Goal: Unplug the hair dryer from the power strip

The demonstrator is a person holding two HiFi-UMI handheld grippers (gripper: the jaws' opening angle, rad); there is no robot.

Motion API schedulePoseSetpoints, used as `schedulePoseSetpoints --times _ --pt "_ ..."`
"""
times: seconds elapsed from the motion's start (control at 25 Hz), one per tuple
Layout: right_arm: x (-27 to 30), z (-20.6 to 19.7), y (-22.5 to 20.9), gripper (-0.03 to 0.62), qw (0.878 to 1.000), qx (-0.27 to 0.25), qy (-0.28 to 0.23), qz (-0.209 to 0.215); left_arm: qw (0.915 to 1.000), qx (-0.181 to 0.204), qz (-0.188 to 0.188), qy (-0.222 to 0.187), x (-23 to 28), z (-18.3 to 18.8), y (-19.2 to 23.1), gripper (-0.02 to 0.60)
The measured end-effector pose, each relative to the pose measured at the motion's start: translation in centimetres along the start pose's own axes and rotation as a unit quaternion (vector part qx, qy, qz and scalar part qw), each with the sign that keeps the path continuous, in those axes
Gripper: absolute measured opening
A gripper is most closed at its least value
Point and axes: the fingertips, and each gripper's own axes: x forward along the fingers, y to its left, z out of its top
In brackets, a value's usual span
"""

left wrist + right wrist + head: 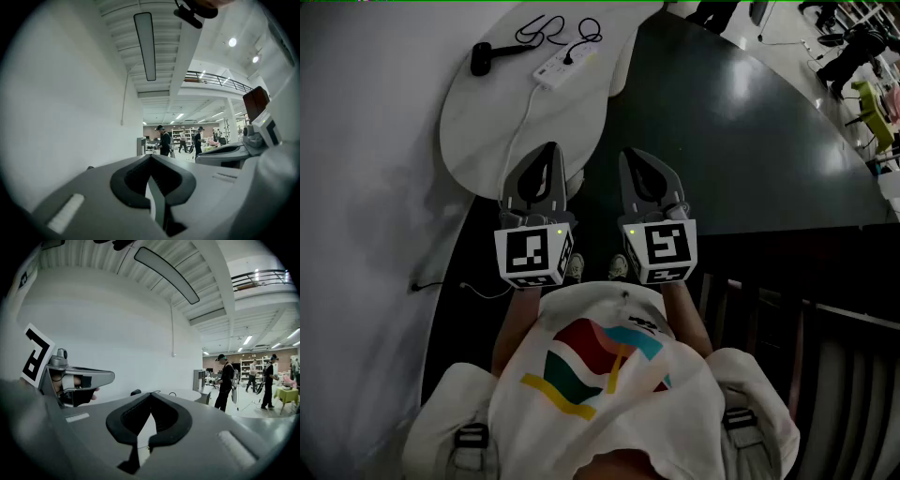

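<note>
White shirt [600, 394] with a coloured print fills the bottom of the head view, and a pair of shoes [595, 267] shows just above it on the dark floor [750, 141]. Both tongs are held out level in front of the person, side by side and apart. The left gripper [547, 150] has its jaws pressed together with nothing between them, and so does the right gripper [630, 156]; each gripper's own view shows the black pads meeting at the tip.

Beyond the tips stands a round white table [478, 131]. At its far side lies the white power strip [565, 64], and just left of it the black hair dryer [485, 56]. Its black cord [551, 31] loops behind and runs to the strip. A thin white cable [521, 122] trails from the strip toward the table's near edge. Both grippers are well apart from the strip and the dryer.
</note>
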Motion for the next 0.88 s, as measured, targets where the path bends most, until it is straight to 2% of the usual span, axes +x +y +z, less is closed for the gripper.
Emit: schedulePoseSetpoints --times 0.28,0.52,0.68,0.88 --pt "-0.2 0.3 -0.8 0.014 1.0 -0.006 -0.006 0.003 1.0 -0.003 -0.007 -0.003 0.2 -0.1 -1.2 0.0" --pt "-0.2 0.2 -0.9 0.014 1.0 0.015 -0.004 0.004 1.0 -0.002 0.006 -0.006 0.0 0.0 -0.4 0.0" --pt "-0.5 0.0 -1.1 0.014 0.999 0.024 -0.008 0.024 0.9999 -0.007 0.012 -0.007 0.1 0.0 -0.1 0.0" --pt "-1.2 -0.2 -3.1 0.014 0.999 0.02 0.001 0.027 0.9997 -0.013 0.02 -0.004 1.4 -0.2 -1.0 0.0"
